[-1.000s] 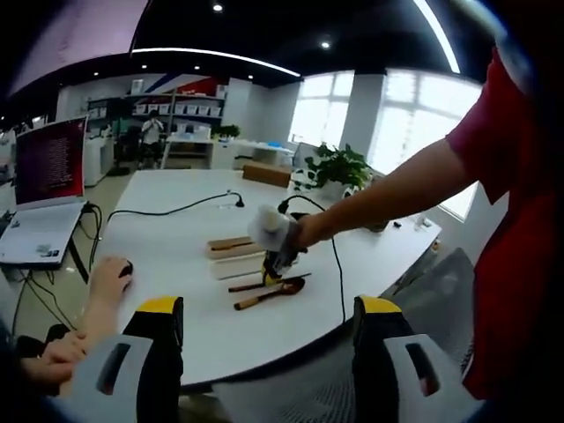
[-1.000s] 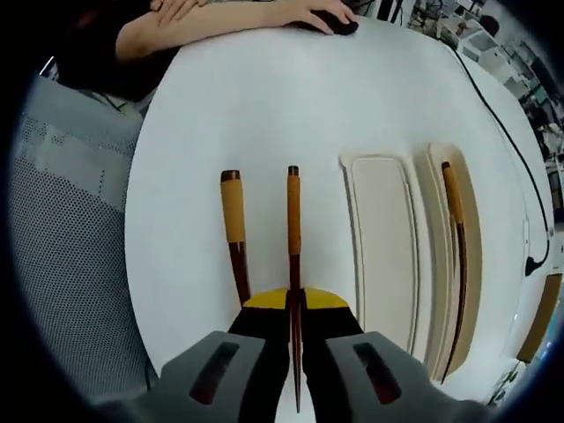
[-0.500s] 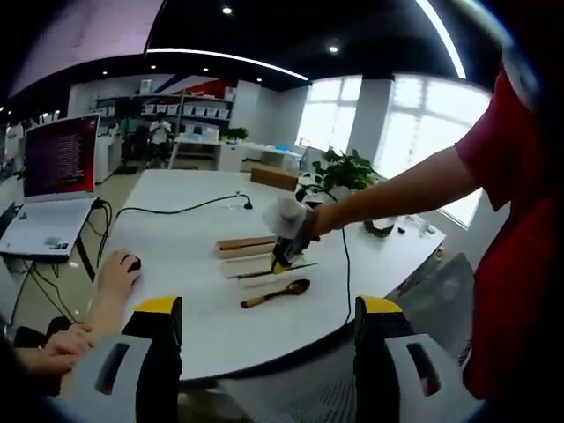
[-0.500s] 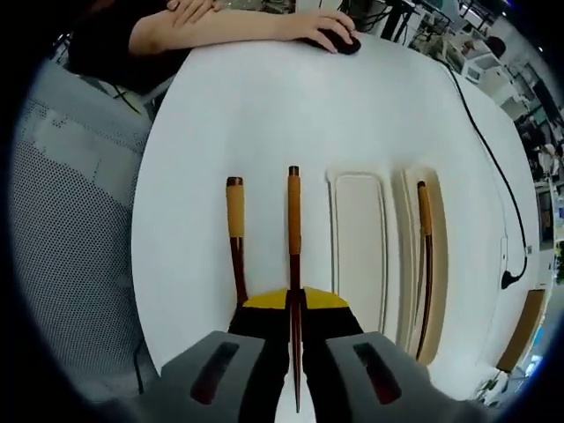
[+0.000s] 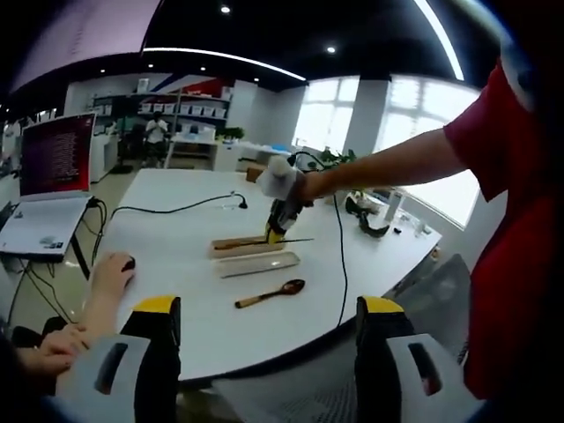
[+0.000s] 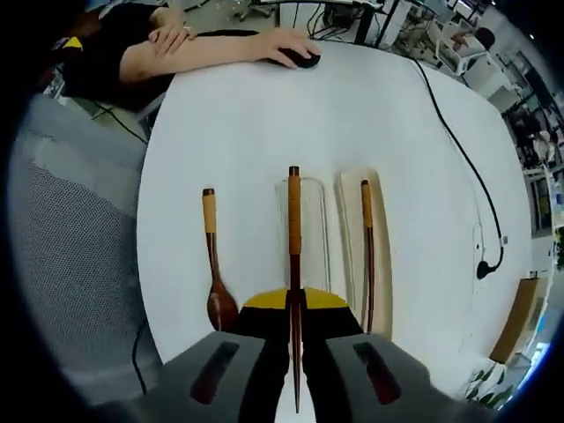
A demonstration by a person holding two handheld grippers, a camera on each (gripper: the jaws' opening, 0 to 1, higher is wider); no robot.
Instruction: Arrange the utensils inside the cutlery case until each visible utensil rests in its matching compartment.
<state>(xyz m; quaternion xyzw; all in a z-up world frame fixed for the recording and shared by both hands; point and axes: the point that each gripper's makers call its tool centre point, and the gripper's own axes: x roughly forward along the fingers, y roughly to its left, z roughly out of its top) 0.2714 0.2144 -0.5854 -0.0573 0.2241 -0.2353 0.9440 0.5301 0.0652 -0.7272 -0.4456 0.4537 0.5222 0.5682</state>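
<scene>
Lifted higher, right gripper (image 6: pixel 294 352) clamps chopstick (image 6: pixel 293 256) (tip toward camera).

An open-plan office: laptop (image 5: pixel 53 181) on a white table (image 5: pixel 176 238), shelving (image 5: pixel 172 110), big windows (image 5: pixel 423 159).

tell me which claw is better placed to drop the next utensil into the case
The right claw: it is shut on a chopstick held above the cutlery case. The left claw is open, near the table edge, far from the spoon.
</scene>
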